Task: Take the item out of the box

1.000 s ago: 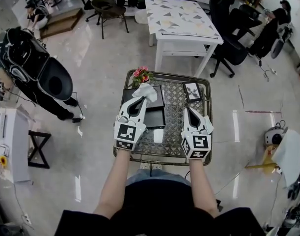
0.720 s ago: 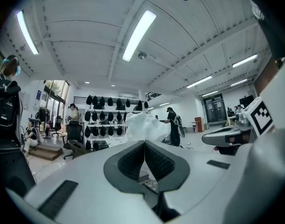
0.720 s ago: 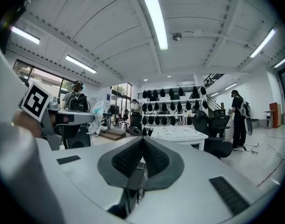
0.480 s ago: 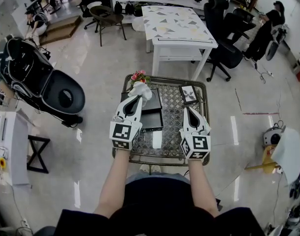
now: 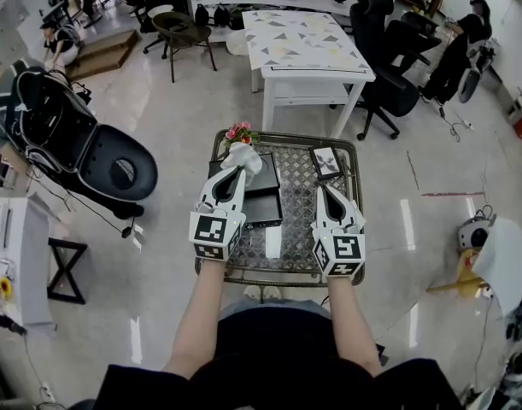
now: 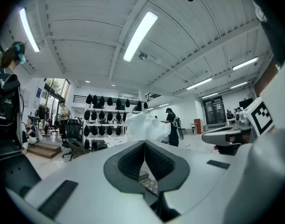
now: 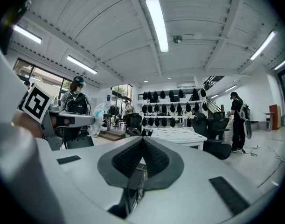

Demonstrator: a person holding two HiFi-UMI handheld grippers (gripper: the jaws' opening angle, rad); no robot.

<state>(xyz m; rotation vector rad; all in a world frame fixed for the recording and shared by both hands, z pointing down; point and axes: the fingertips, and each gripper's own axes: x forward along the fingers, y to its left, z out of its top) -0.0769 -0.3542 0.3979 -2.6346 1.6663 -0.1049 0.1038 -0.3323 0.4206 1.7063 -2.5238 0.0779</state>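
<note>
Pinching the crumpled white item [image 5: 243,156] in the left claw [image 5: 237,171], eased slightly left since a second ago, above the black box [image 5: 265,196] on the desk [image 5: 356,229]; keeping the right claw [image 5: 326,190] pressed together, empty; looks all but lifted clear

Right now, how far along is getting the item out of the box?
Done: the white item is pinched in the shut left hand-held gripper, seemingly raised above the black box. In hand: holding it. Left: setting it on the table. Right hand-held gripper is shut, empty.
</note>
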